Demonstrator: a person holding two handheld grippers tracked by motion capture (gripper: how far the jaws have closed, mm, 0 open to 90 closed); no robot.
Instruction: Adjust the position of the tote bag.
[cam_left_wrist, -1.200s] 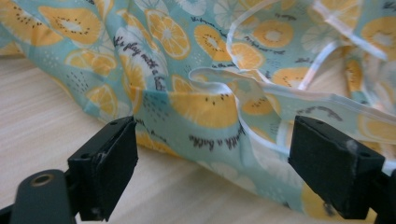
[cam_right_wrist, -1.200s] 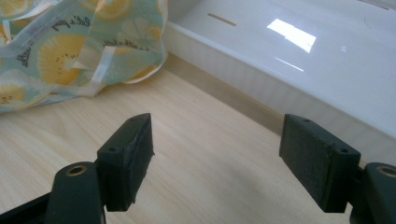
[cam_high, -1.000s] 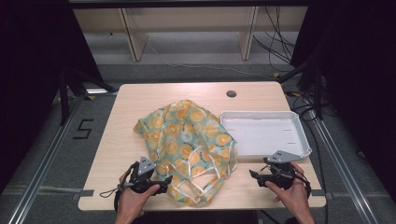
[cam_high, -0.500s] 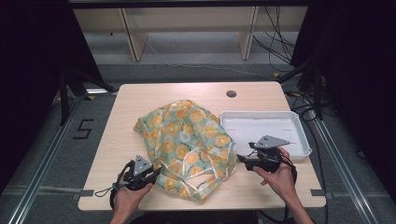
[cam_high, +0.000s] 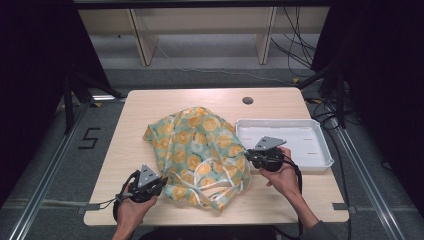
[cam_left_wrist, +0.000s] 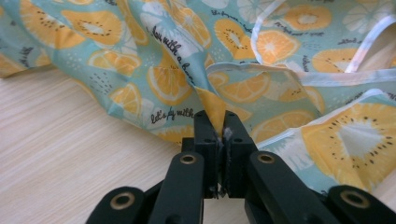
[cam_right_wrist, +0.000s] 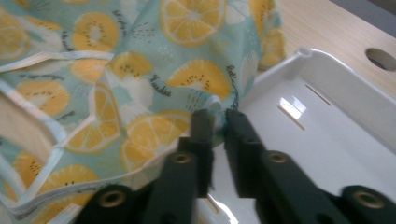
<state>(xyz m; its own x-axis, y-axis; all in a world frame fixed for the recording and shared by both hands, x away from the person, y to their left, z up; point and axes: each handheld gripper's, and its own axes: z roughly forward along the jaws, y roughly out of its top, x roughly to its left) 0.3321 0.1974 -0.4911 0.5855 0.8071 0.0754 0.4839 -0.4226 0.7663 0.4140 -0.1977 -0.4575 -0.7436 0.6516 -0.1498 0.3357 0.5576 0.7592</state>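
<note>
A crumpled teal cloth printed with orange slices and edged in white lies mid-table. My left gripper sits at its near left corner. In the left gripper view the left gripper has just been closing and now pinches a fold of the cloth. My right gripper is at the cloth's right edge, over the left end of the white tray. In the right gripper view the right gripper has just been closing too, with the hem of the cloth caught between its tips.
The wooden table has a round cable hole near its far edge. The tray holds nothing but part of the cloth's edge. Dark floor and shelving lie beyond the table.
My right gripper moved from the table's near right corner leftward and away to the cloth's edge by the tray, and shut on it. My left gripper stayed and closed on the cloth.
</note>
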